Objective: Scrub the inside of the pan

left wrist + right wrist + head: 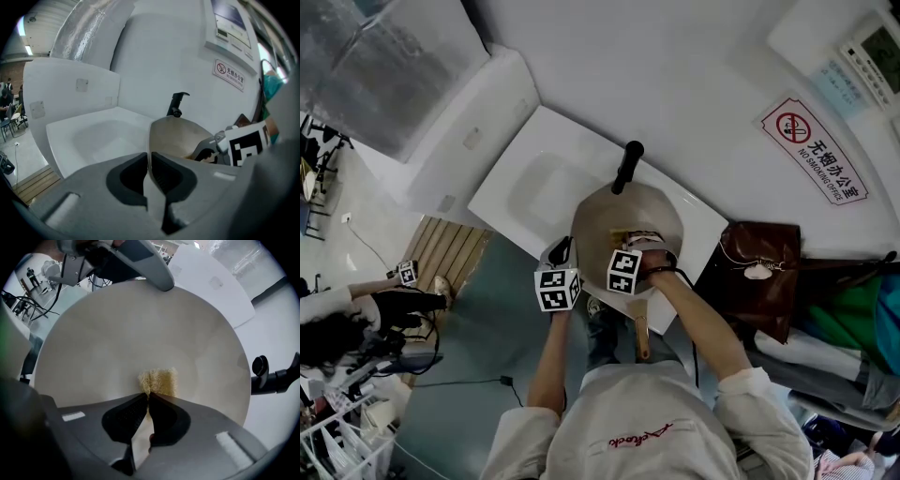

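- While the pan (628,220) is held over the white sink (525,183), just in front of the black tap (626,167), the scrub step is judged under way, not complete.
- L tool (149,158): jaws closed on the pan's near rim, w/ the thin edge pinched between the pads. It acts as the brace.
- R tool (148,397): jaws closed on a yellow scrub pad (159,379). The pad sticks out past the tips and touches the pan's inner floor, approx. mid-pan.
- Pan interior: pale and matt. No obvious residue shows in the R tool view, so can't tell which zones are done.
- Rec. 1: press w/ the pad only. The R tool's hard tips sit just behind the pad and could scrape the coating if the tool is angled too flat.
- Rec. 2: work in overlapping circles from the centre out to the sloped wall, esp. the band under the rim.
- Rec. 3: the L grip is on a thin edge, so push toward that clamp, not away, or the pan may pivot or slip.
- Rec. 4: only a small part of the pad is pinched. Moderate pressure is advised so it doesn't pull out.
- Risk: the tap is near the far rim, so shorten strokes on that side.
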Demonstrator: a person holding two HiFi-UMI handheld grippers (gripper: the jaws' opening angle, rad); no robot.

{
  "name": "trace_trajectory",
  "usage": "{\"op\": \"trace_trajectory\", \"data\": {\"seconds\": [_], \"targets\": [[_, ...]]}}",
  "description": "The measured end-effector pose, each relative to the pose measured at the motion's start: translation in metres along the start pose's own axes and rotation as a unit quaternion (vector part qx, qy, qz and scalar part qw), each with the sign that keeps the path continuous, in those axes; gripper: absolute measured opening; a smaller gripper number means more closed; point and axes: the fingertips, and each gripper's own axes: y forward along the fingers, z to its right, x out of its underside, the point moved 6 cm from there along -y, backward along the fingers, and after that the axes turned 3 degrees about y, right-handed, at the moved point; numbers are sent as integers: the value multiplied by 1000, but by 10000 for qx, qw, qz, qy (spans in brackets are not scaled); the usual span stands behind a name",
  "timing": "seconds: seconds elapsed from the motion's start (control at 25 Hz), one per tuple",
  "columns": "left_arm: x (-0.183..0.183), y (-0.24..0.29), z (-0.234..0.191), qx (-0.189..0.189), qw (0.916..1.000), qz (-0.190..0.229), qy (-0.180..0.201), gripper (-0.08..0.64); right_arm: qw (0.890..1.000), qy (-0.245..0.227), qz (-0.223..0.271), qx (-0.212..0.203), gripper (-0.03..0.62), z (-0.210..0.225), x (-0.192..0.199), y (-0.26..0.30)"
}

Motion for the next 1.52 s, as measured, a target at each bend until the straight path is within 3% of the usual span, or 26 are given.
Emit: {"op": "trace_trajectory", "data": {"seconds": [0.44,1.04,1.24,1.44,1.52], "targets": [[0,-1,0,65,9999,-60,97,34,9992,262,213,206,25,12,-11,1],[-23,-18,0,-90,9984,271,481,46,9844,1276,924,783,25,23,0,-36],[-35,-21,11,-10,9974,408,599,46,9659,1935,1385,1022,25,33,6,-61],[-50,-25,22,76,9961,545,697,46,9328,2790,1948,1191,25,49,15,-92],[-56,-25,27,121,9955,589,732,40,9144,3163,2230,1190,25,54,18,-105]]}}
